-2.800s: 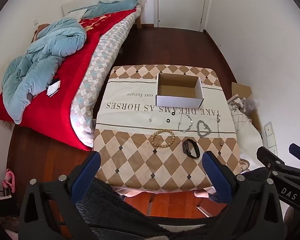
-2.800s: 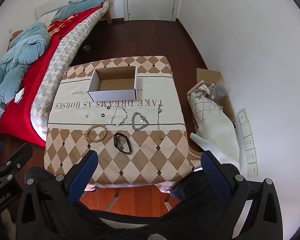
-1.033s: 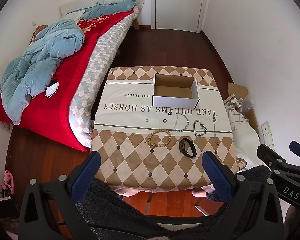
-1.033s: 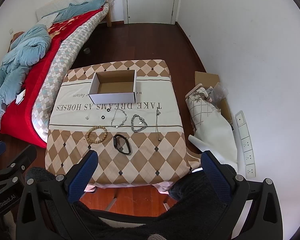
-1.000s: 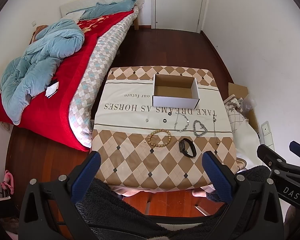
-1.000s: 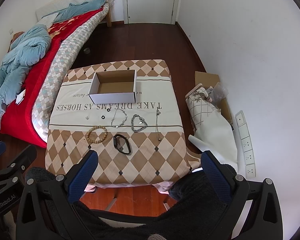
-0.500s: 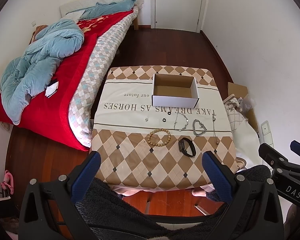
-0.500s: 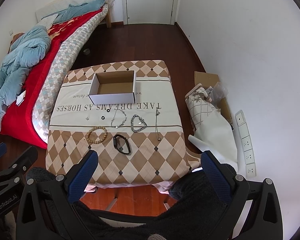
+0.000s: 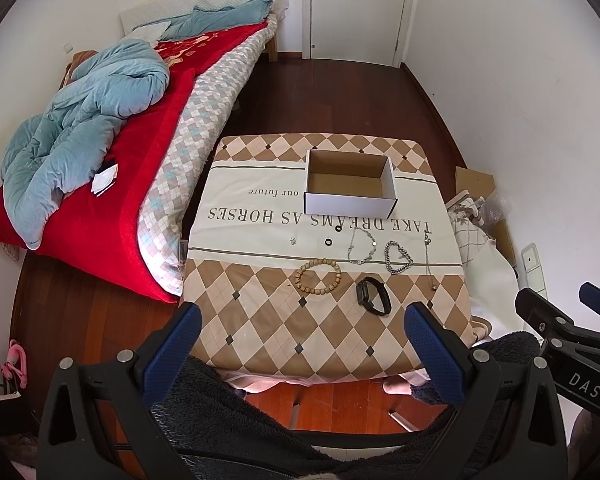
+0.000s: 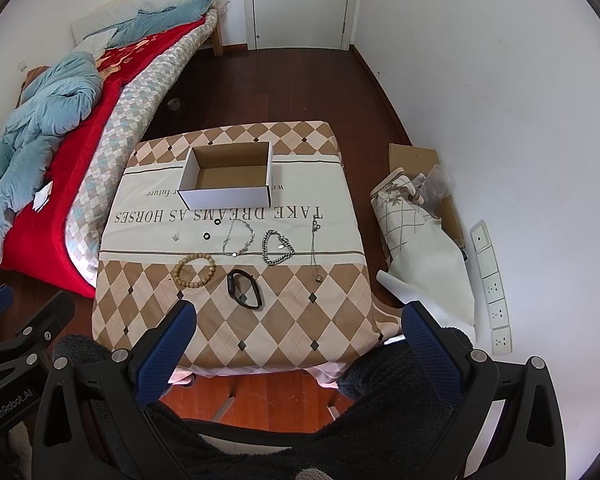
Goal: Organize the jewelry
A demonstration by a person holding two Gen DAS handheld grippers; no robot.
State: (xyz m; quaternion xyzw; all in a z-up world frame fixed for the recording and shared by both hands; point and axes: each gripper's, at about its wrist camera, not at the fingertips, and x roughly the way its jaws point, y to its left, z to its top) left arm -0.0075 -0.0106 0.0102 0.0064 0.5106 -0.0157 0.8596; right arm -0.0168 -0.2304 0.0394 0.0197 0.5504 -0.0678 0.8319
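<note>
Both hand-held grippers point(image 9: 302, 336) point(image 10: 300, 334) wide apart, empty, above table point(image 10: 300, 320).

Hidden, cropped or too small to read

Ahead of the left gripper point(image 9: 298, 336), the tiny item point(image 9: 293, 241) left of the two small dark rings point(image 9: 329, 242) is too small to identify, and the pendant point(image 10: 317, 278) ending the thin chain point(image 10: 313, 246) ahead of the right gripper point(image 10: 298, 334) is equally unreadable. The white box point(image 9: 350, 205) hides part of the cloth's smaller print behind it. Below both grippers, a dark fleece garment point(image 9: 236, 412) covers the table's near edge point(image 9: 300, 374). Far left, the bed point(image 9: 80, 184) is cut by the frame edge.
</note>
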